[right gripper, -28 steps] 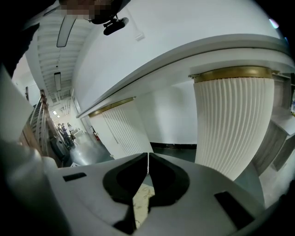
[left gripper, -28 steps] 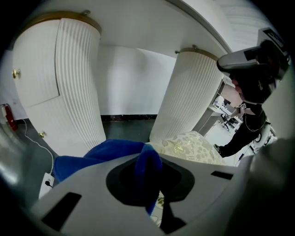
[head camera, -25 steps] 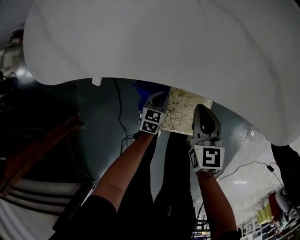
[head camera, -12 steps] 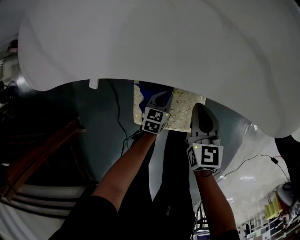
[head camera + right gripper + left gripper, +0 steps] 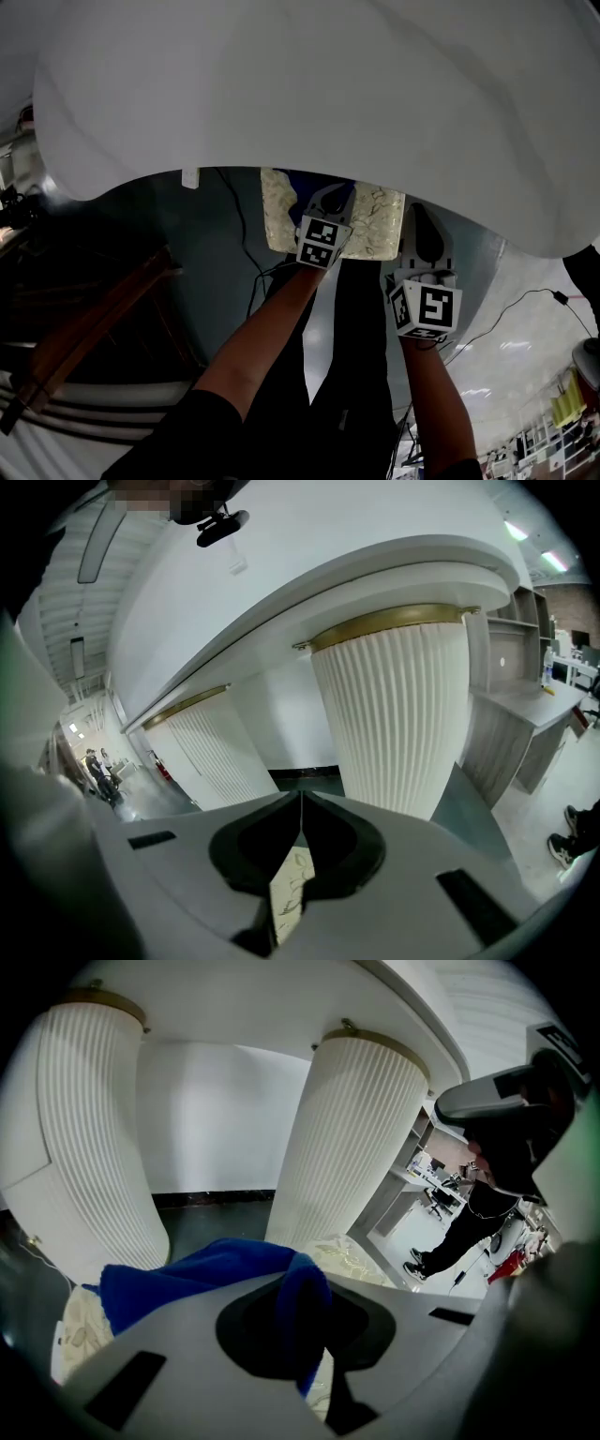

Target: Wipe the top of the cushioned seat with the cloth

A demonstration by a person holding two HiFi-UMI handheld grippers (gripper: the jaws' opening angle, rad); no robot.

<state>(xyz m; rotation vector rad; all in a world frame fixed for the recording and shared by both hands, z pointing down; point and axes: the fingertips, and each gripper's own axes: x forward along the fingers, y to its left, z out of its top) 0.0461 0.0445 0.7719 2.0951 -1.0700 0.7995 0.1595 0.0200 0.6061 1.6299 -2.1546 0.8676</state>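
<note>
Our left gripper (image 5: 298,1283) is clamped on the blue cloth (image 5: 187,1283), and the cushioned seat (image 5: 354,1258) is right under it, running off toward 12 o'clock. Right gripper (image 5: 300,808) is pinched closed on nothing, parked at the left one's 3 o'clock, so lefty's nearer.

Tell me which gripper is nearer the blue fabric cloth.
Left. The left gripper is clamped on the blue fabric cloth over the cream patterned seat; the right gripper is off to its right, shut and empty.
</note>
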